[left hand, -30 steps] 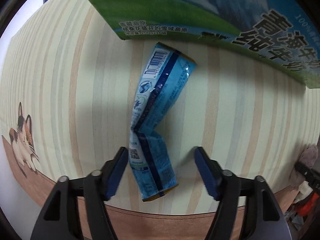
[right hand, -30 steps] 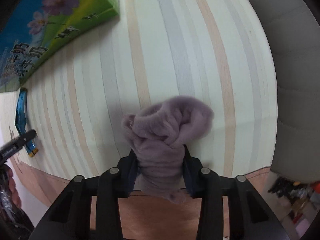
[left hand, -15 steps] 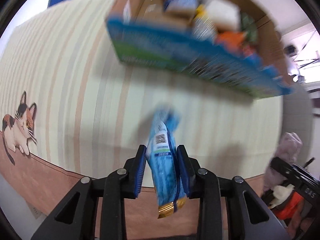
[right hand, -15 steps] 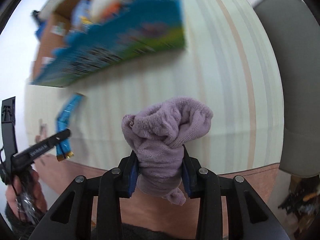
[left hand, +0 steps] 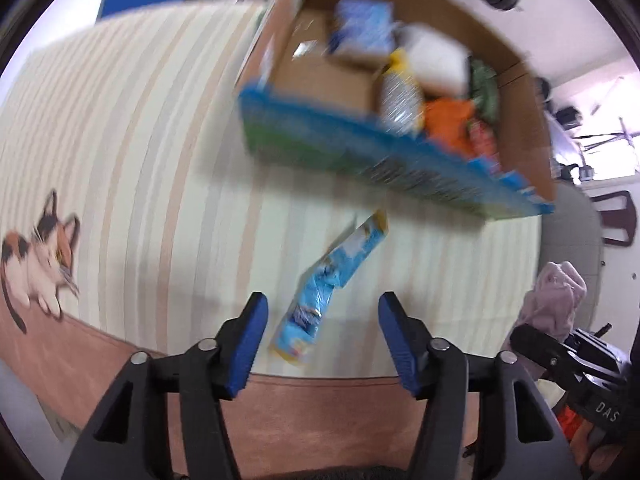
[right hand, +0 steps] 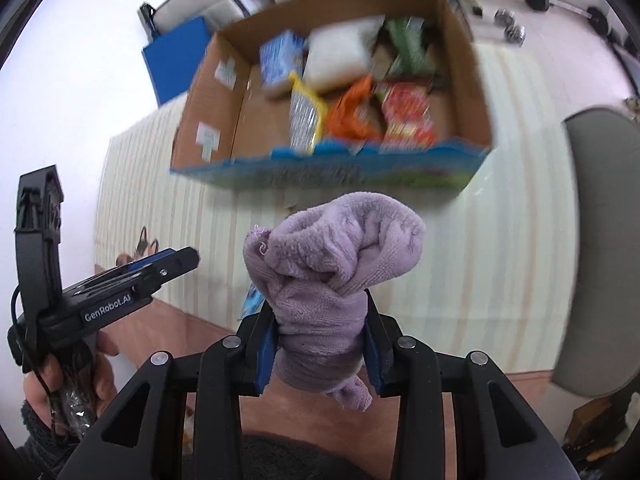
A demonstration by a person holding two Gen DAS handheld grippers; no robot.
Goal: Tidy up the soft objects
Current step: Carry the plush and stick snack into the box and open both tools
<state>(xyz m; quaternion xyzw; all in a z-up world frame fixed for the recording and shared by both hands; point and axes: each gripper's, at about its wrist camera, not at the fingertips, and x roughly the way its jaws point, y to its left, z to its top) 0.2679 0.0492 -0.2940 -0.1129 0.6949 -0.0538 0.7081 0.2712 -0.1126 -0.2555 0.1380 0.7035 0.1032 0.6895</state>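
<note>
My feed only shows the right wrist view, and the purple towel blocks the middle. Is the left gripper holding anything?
Observer: No. The left gripper is open; the crinkled blue foil snack packet is between its fingers, unclamped.
Operator: Where does the packet point?
Observer: Its gold-edged far end aims at the printed front wall of the open cardboard box, short of it.
Operator: Is it resting on the table?
Observer: Cannot tell; it is blurred over the striped tablecloth.
</note>
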